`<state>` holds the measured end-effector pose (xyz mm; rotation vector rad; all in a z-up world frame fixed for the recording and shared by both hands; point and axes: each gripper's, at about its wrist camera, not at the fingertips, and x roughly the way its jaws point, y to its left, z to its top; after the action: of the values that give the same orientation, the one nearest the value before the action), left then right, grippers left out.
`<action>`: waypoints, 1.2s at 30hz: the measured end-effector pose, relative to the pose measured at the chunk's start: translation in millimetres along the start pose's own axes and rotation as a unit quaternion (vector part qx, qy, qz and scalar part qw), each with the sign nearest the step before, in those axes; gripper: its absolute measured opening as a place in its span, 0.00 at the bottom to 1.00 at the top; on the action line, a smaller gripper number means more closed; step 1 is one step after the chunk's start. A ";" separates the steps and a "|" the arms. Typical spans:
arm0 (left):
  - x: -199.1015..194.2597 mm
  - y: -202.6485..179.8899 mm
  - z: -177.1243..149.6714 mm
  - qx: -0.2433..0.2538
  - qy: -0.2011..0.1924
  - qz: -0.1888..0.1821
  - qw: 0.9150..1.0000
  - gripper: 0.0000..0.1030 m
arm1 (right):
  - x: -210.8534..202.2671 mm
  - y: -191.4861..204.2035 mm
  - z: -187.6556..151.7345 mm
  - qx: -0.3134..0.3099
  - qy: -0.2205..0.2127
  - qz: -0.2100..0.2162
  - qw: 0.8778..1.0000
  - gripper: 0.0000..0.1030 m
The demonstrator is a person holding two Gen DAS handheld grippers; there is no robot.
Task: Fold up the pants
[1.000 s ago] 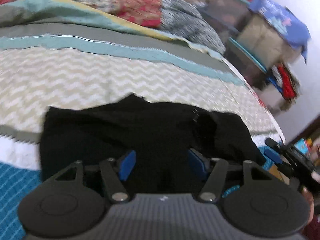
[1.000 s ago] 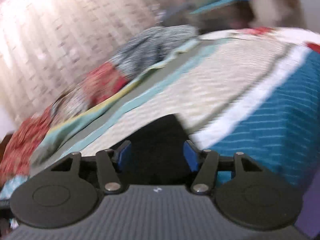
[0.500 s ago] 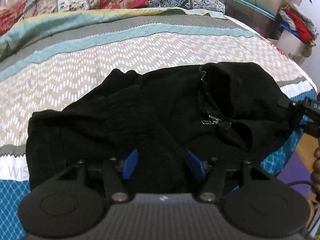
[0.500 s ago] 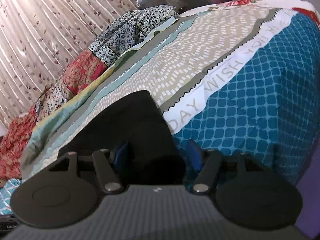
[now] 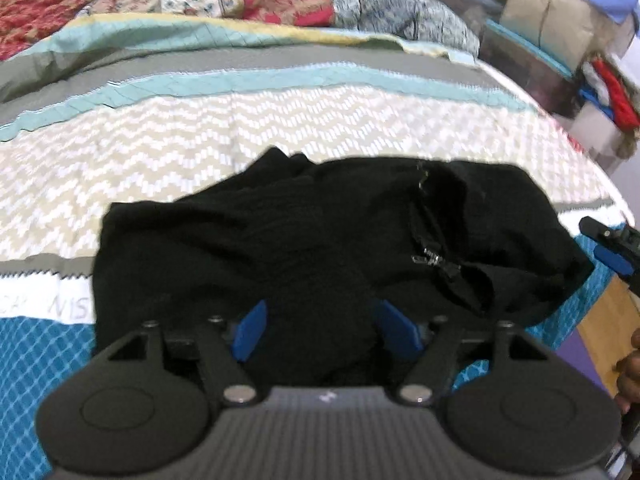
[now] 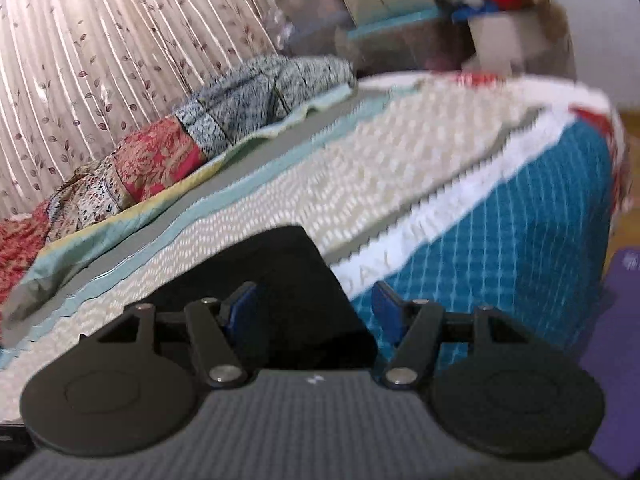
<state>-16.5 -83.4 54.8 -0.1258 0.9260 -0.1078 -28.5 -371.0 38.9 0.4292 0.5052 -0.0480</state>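
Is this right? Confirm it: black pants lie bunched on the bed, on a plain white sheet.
Not quite. The black pants do lie bunched on the bed, but on a patterned bedspread with chevron, teal and grey bands, not a plain white sheet. The left wrist view shows it.

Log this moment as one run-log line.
pants: bunched on bedspread | left gripper: opening over pants | right gripper: open at pants' edge

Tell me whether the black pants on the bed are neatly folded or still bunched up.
Bunched up. The black pants lie in a rumpled heap on the bedspread, edges uneven, zipper area flopped open.
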 end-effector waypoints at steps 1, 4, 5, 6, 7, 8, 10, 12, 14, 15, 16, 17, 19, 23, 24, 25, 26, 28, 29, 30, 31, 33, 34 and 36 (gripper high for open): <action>-5.3 1.5 0.0 -0.003 -0.008 0.003 1.000 0.64 | -1.4 7.3 -1.8 -0.004 -0.003 0.004 1.000 0.63; -18.5 7.4 0.6 -0.013 -0.027 0.013 0.999 0.70 | -4.5 30.6 -7.8 -0.022 -0.002 0.029 0.999 0.63; -20.5 9.3 1.0 -0.017 -0.030 0.016 0.999 0.71 | -5.1 38.9 -10.7 -0.031 0.002 0.041 0.999 0.63; -22.2 11.6 1.0 -0.021 -0.031 0.020 0.999 0.71 | -6.1 47.2 -14.3 -0.037 0.008 0.052 0.998 0.63; -23.0 14.0 0.5 -0.025 -0.031 0.025 0.999 0.71 | -7.3 56.2 -18.6 -0.044 0.016 0.065 0.997 0.63; -23.0 16.3 -0.2 -0.028 -0.030 0.030 0.999 0.71 | -8.9 66.7 -24.9 -0.053 0.027 0.080 0.995 0.63; -19.8 21.3 -3.0 -0.035 -0.021 0.039 0.998 0.72 | -11.3 83.1 -36.8 -0.077 0.045 0.106 0.990 0.63; -13.3 26.3 -6.5 -0.045 -0.007 0.044 0.998 0.72 | -11.4 100.4 -50.4 -0.098 0.072 0.133 0.984 0.63; -8.7 30.5 -10.4 -0.052 0.002 0.042 0.998 0.72 | -8.3 114.8 -62.5 -0.119 0.100 0.151 0.976 0.63; -9.1 30.9 -13.2 -0.053 0.003 0.040 0.998 0.72 | -4.9 120.0 -68.3 -0.130 0.116 0.156 0.972 0.63; -8.6 30.5 -14.4 -0.050 0.004 0.039 0.998 0.72 | 0.6 123.2 -72.9 -0.135 0.138 0.156 0.969 0.63; -7.5 29.7 -15.3 -0.046 0.005 0.041 0.998 0.72 | 9.1 123.7 -77.4 -0.132 0.166 0.154 0.965 0.63; -3.5 31.0 -17.0 -0.049 0.015 0.037 0.998 0.75 | 26.5 117.5 -85.6 -0.107 0.211 0.142 0.961 0.64; 5.8 47.3 -22.6 -0.095 0.043 0.005 0.995 0.85 | 29.5 115.8 -80.9 -0.102 0.207 0.145 0.962 0.64; 6.8 49.1 -22.6 -0.099 0.045 0.002 0.994 0.85 | 30.3 115.4 -80.3 -0.102 0.207 0.146 0.962 0.65; 7.3 49.0 -22.3 -0.098 0.046 0.002 0.994 0.85 | 28.0 115.7 -82.3 -0.102 0.207 0.149 0.962 0.66; 7.7 48.5 -22.3 -0.095 0.047 0.003 0.994 0.86 | 27.9 115.6 -83.1 -0.100 0.207 0.150 0.962 0.67; 8.4 45.4 -23.6 -0.086 0.045 0.007 0.995 0.88 | 27.7 116.9 -86.0 -0.087 0.206 0.156 0.962 0.70; 8.7 44.0 -24.7 -0.082 0.043 0.006 0.996 0.92 | 23.0 114.7 -90.6 -0.080 0.206 0.160 0.962 0.74; 9.3 43.0 -25.7 -0.080 0.041 0.001 0.996 0.95 | 23.5 113.9 -90.7 -0.074 0.205 0.165 0.962 0.75; 10.3 42.2 -26.8 -0.078 0.041 -0.006 0.996 1.00 | 22.1 117.1 -94.0 -0.071 0.205 0.168 0.962 0.78; 12.2 41.4 -28.0 -0.074 0.046 -0.010 0.996 1.00 | 20.5 116.5 -94.7 -0.073 0.205 0.173 0.961 0.80; 12.6 40.7 -27.4 -0.071 0.048 -0.010 0.996 1.00 | 19.6 116.7 -95.1 -0.075 0.204 0.175 0.960 0.81; 13.9 41.0 -26.1 -0.069 0.052 -0.011 0.996 1.00 | 19.1 117.4 -95.2 -0.074 0.205 0.179 0.960 0.84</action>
<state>-27.5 -46.6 22.0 -0.2612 1.0362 -0.0711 -37.9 -224.1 0.1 0.3790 0.8250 0.4340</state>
